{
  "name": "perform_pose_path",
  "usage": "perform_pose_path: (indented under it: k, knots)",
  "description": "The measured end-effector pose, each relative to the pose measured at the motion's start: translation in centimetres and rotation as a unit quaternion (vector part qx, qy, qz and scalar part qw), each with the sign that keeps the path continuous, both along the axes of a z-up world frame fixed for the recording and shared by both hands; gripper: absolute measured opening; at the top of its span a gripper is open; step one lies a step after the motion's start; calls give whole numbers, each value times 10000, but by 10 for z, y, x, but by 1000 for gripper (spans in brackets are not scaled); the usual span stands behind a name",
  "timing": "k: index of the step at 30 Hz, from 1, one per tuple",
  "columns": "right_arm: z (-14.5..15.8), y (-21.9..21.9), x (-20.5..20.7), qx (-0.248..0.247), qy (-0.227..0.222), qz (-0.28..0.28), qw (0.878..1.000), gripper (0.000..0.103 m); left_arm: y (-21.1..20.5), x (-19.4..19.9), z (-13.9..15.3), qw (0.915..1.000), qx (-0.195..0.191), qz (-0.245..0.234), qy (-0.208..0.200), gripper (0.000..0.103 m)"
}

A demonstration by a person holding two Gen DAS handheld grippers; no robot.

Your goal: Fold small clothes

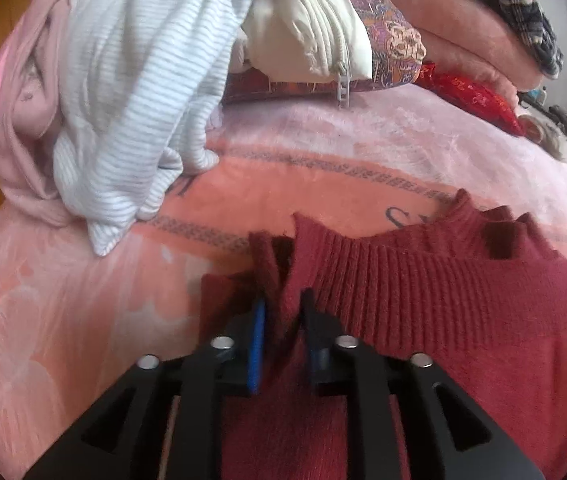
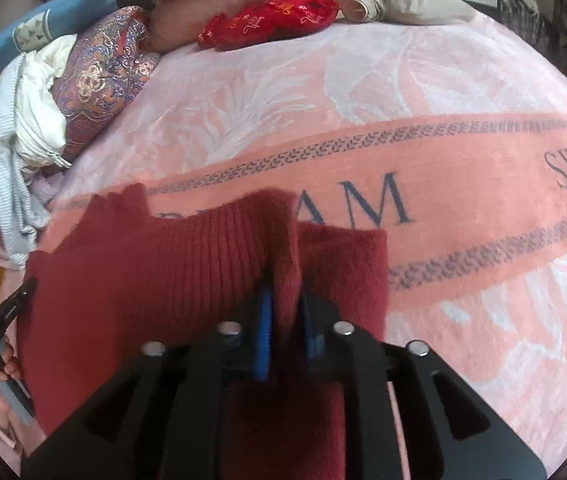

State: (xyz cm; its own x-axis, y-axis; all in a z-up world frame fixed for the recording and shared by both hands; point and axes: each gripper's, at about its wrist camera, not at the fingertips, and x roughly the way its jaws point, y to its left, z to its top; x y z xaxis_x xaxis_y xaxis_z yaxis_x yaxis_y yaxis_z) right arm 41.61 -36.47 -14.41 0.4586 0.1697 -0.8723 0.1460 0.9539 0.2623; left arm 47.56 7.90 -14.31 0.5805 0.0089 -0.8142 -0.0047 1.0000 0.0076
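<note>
Hand-held grippers are each pinching an end of a dark red ribbed knit sweater above a pink patterned bed blanket. The left hand-held gripper is gripping the left edge, the right hand-held gripper the right; the hem's long axis is running between them, seemingly doubled over at both pinches.

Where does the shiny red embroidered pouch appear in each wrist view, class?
Left wrist: shiny red embroidered pouch lies at the upper right, on the pink blanket.
Right wrist: pouch lies at top centre.
Shared landmark: the patterned purple cushion beside it.
</note>
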Motion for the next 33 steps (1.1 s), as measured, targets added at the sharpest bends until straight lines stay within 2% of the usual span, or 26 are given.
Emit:
perform_pose_path:
  k: [1,2,3,4,5,6,8,12,14,15,17,19,20,23,24,26,27,29,33]
  knots:
    - [8,-1,-8,1,13,97,10000,24,6,-6,7,10000,-51,-11,32,28]
    - [15,-2,-18,30,56,220,9997,25,11,-11,12,9999,-84,5,60,38]
    - [23,-2,-32,15,151,373,9992,29,18,-24,20,9996,-243,-84,99,44]
    - [29,-3,-45,-4,209,468,9987,34,23,-35,25,9995,-212,-156,145,57]
    - [34,-3,-64,21,301,620,9976,36,27,-44,27,9997,-69,-150,176,62]
    - [35,-3,-77,40,384,730,9966,39,34,-60,28,9996,12,-191,183,64]
    - [34,-4,-106,13,556,876,9946,45,45,-87,24,9990,-167,-290,303,64]
    - [15,-10,-150,205,784,922,9924,61,70,-136,0,9946,-850,-183,573,64]
    - [0,-12,-157,336,859,870,9919,61,73,-149,-7,9919,-1114,-124,600,64]
    - [-6,-12,-158,409,893,846,9916,59,71,-152,-10,9905,-1199,-136,652,64]
    - [-17,-13,-157,847,918,817,9888,40,68,-156,-9,9912,-1172,-161,593,63]
    - [-17,-13,-156,925,911,828,9881,14,63,-154,-7,9913,-1184,-128,569,62]
    - [-12,-13,-157,897,852,894,9883,10,63,-153,-8,9906,-1232,-92,594,61]
    - [5,-19,-166,928,683,1016,9881,9,62,-153,-6,9896,-1289,-66,634,61]
    - [6,-22,-169,873,717,1011,9884,8,60,-154,-6,9908,-1189,-137,626,62]
    - [-1,-24,-171,783,805,1023,9884,8,56,-153,-10,9938,-872,-214,649,64]
    - [-11,-24,-173,640,946,1016,9882,7,56,-153,-13,9938,-868,-232,655,65]
    - [-24,-24,-175,727,983,948,9880,7,57,-152,-19,9931,-892,-209,728,66]
    - [-19,-20,-176,587,961,1087,9877,11,58,-152,-23,9929,-938,-219,699,68]
